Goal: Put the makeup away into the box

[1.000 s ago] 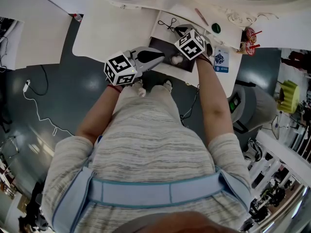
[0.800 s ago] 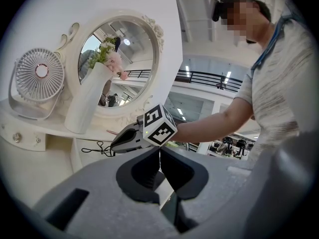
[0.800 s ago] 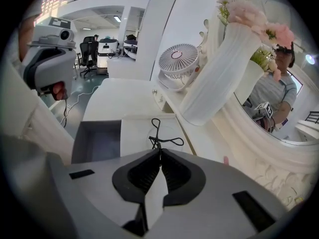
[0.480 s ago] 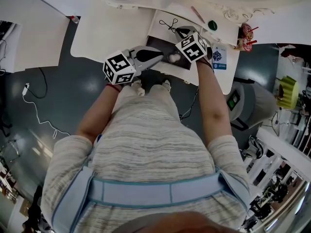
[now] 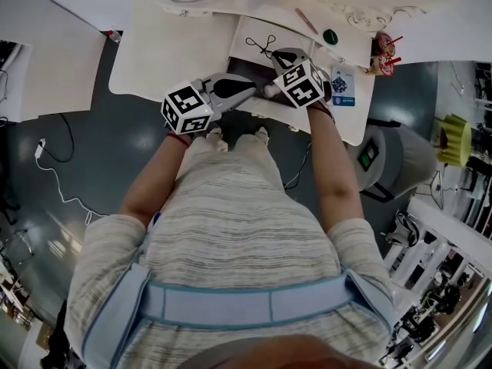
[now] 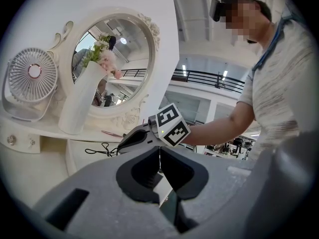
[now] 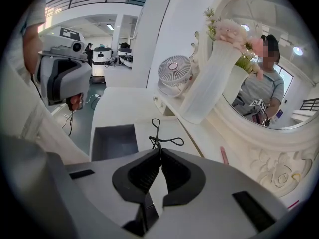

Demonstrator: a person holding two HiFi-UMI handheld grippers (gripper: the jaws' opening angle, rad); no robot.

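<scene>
A black eyelash curler [image 7: 160, 137] hangs from the tips of my right gripper [image 7: 160, 152], which is shut on its near handle loop. In the head view the curler [image 5: 260, 44] sticks out ahead of the right gripper [image 5: 274, 54] over the white dressing table [image 5: 165, 48]. The dark grey open box [image 7: 113, 141] sits to the left of the curler, near the table's front edge. My left gripper [image 6: 159, 159] points level toward the right gripper [image 6: 167, 128]. Its jaws are shut with nothing between them, and in the head view the left gripper [image 5: 250, 89] hovers over the box area.
Along the table's back stand a small white fan [image 7: 174, 71], a tall white vase with flowers [image 7: 209, 88] and an oval mirror [image 6: 117, 63]. A pink pencil [image 7: 224, 156] and a green round item [image 5: 330, 35] lie on the table near the mirror.
My right gripper has drawn back toward the table's near edge and risen a little, and the eyelash curler has come with it. The left gripper has stayed put.
</scene>
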